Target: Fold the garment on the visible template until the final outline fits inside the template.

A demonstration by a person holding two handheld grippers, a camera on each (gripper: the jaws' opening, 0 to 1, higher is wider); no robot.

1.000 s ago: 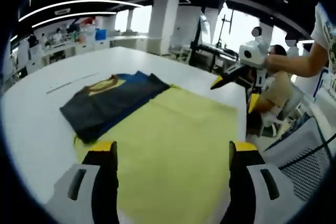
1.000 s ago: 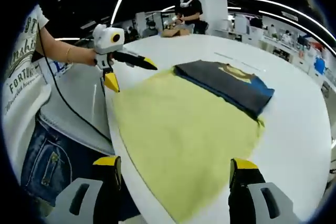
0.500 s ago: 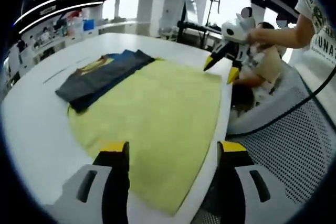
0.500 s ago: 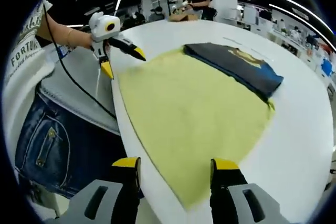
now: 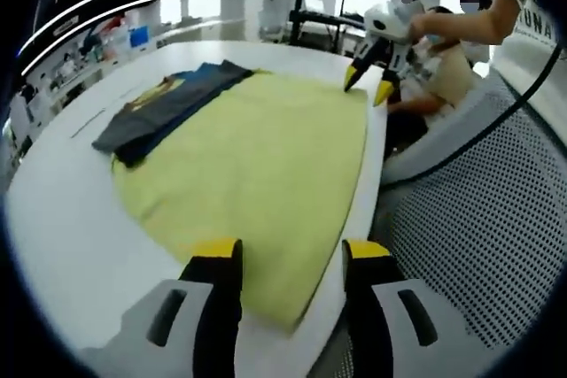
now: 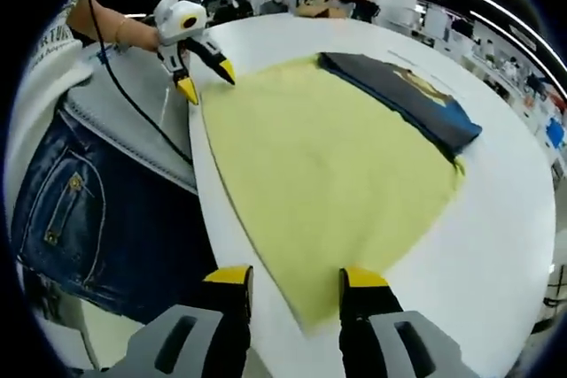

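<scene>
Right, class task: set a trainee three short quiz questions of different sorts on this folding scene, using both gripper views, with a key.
1. True or false: the dark folded garment lies along the far edge of the yellow template.
2. Multiple choice: the left gripper hangs over (A) the template's near corner, (B) the garment, (C) bare white table.
3. Fill in: both grippers' fingertips are coloured ____.

Key:
1. True.
2. A; in the right gripper view the right gripper likewise sits over a template corner.
3. Yellow.
</scene>
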